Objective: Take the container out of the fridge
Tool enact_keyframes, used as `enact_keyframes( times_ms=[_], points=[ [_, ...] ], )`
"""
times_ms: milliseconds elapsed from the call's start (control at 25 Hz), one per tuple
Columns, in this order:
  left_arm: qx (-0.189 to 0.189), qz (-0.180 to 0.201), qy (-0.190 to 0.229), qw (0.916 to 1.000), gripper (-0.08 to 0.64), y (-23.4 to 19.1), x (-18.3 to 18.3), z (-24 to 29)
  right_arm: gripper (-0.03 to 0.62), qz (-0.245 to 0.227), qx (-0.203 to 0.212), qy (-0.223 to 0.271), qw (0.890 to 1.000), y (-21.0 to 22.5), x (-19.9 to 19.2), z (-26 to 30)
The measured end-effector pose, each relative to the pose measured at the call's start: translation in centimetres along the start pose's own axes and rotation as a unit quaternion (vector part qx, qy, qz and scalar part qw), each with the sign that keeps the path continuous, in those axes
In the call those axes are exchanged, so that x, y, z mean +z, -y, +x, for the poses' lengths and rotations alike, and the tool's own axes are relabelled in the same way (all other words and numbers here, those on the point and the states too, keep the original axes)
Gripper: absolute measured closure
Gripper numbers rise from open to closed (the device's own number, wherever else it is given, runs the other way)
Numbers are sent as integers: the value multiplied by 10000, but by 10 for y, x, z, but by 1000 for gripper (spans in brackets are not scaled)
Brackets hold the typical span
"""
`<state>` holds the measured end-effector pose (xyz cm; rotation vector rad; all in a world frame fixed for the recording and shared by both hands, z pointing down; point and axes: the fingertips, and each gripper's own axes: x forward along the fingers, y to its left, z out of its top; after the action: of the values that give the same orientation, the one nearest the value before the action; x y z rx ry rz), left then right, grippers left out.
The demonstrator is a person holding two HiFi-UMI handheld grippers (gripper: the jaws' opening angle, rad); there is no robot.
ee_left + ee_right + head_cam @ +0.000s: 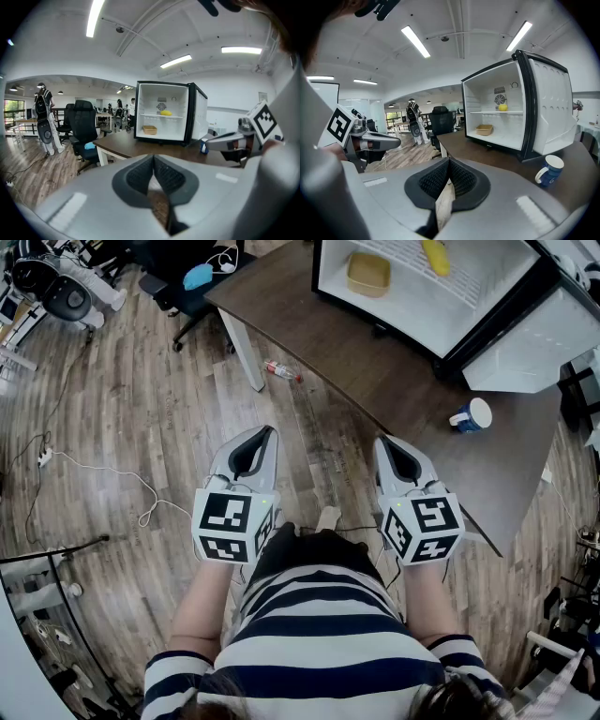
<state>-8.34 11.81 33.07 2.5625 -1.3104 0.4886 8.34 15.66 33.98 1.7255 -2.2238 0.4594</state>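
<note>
"Down at ground level, what fills most of the view?"

"Wooden floor (112, 474). A dark worktop (375, 362) stands over its far right part."

"And on the worktop?"

"A small white fridge (422, 320) at the far right. Its door (525, 343) is swung wide open to the right."

"Where are the grippers?"

"The left gripper (267, 432) and the right gripper (384, 440) are side by side, close in front of the person's striped shirt (319, 634) on the near side of the worktop. They are well apart from the fridge. Each one's fingers are clenched together, with nothing between them."

"And the container?"

"The tan container (368, 274) sits on the bottom level inside the fridge, toward the left. Neither gripper touches it."

"Anything smaller?"

"A blue mug (472, 415) stands on the worktop near the open door. A yellow thing (434, 254) lies on the fridge shelf above the container. A bottle (281, 370) lies on the floor beside the worktop's leg."
</note>
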Motion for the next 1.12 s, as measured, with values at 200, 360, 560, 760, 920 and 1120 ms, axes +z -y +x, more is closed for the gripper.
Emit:
enact_keyframes(
  times_ms=[200,360,560,760,920,1120],
  points=[
    [8,-12,22,10000,560,5,3,10,595,-3,34,39,10000,8,2,3],
    [52,34,-25,10000,560,9,2,17,595,29,98,-26,9999,14,-3,7],
    [93,46,13,9999,560,16,11,30,595,-33,162,-108,9998,27,-2,13],
    [237,58,50,9997,560,19,17,44,595,-70,321,-104,9994,40,1,23],
    [306,37,4,9995,560,24,20,58,595,-60,426,-43,9991,54,5,30],
    [409,39,-60,9991,560,29,23,70,595,-89,557,-25,9984,67,10,38]
  ],
)
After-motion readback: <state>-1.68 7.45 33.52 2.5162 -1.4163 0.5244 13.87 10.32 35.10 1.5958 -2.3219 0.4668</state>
